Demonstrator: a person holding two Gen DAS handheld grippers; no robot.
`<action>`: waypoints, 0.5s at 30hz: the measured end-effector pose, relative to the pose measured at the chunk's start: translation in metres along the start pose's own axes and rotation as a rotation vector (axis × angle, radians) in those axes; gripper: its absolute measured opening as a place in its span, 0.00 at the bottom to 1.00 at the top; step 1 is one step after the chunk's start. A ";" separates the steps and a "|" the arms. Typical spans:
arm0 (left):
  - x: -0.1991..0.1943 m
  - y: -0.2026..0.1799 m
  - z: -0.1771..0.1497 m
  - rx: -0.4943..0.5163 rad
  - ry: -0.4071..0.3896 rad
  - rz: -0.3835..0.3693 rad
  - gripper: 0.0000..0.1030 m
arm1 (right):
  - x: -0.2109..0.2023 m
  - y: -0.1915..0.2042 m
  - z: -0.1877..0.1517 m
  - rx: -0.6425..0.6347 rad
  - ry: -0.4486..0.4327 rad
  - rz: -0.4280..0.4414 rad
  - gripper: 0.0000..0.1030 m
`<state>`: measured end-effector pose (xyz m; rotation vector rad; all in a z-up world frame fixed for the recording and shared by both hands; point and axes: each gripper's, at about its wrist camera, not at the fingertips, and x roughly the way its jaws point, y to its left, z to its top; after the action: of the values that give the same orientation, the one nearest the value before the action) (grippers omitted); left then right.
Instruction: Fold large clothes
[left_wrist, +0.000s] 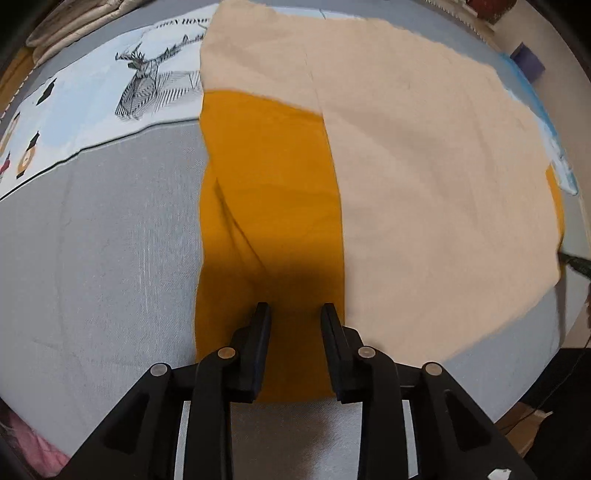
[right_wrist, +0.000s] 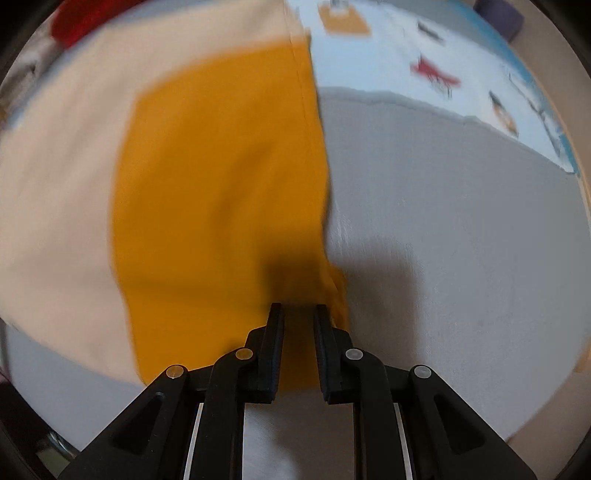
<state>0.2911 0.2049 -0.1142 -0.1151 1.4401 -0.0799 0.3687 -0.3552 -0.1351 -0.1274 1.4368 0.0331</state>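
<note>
A large cloth lies flat on a grey surface: its mustard-yellow side shows as a strip on the left and its beige side is folded over to the right. My left gripper is open above the yellow strip's near edge, holding nothing. In the right wrist view the yellow part fills the middle and the beige part lies left. My right gripper is open over the cloth's near right corner; the view is blurred.
The grey surface extends left of the cloth and also right of it in the right wrist view. A light-blue printed sheet with a deer drawing lies beyond. A purple box sits far right.
</note>
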 end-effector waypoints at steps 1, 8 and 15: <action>0.004 -0.003 -0.004 0.017 0.013 0.023 0.26 | -0.002 -0.001 -0.001 -0.001 -0.004 -0.003 0.19; -0.025 -0.030 -0.017 0.058 -0.142 0.161 0.26 | -0.051 0.000 -0.012 0.031 -0.169 -0.100 0.19; -0.066 -0.064 -0.035 0.009 -0.332 0.140 0.22 | -0.143 0.052 -0.031 -0.005 -0.519 -0.032 0.20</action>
<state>0.2483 0.1482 -0.0457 -0.0183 1.1125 0.0461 0.3137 -0.2991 -0.0012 -0.1344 0.9166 0.0397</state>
